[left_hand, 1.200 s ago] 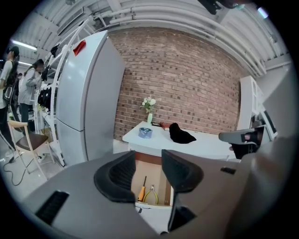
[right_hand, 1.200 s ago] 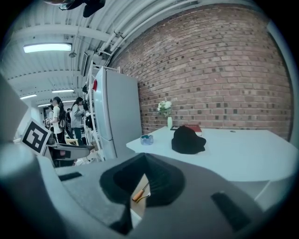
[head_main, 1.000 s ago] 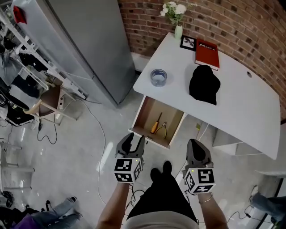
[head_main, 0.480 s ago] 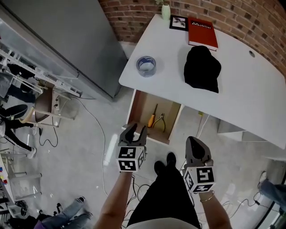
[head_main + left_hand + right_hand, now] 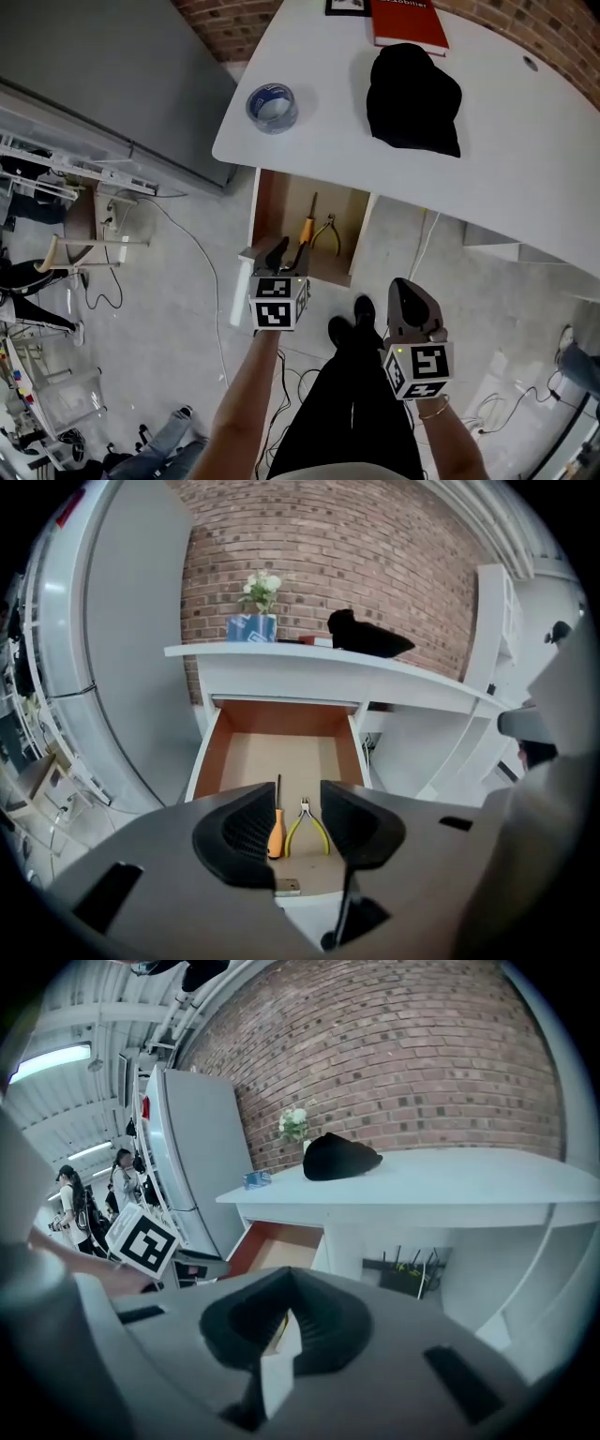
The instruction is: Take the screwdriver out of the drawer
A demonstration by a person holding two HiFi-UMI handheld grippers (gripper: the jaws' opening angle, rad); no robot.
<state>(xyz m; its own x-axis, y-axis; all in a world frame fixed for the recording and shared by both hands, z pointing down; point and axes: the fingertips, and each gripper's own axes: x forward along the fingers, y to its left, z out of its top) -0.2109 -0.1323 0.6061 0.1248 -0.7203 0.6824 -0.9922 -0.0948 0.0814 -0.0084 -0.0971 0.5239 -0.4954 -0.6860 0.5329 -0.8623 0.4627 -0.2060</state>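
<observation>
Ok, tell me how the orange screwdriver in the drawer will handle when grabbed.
The screwdriver looks rigid, a thin shaft in an orange handle, so it should not flex. Lying flat on the drawer floor, its rounded-looking handle would probably roll if nudged sideways, perhaps against the pliers close beside it.

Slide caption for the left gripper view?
Left gripper, jaws open with nothing between them after closing slightly, aimed at the screwdriver and pliers in the open drawer.
</observation>
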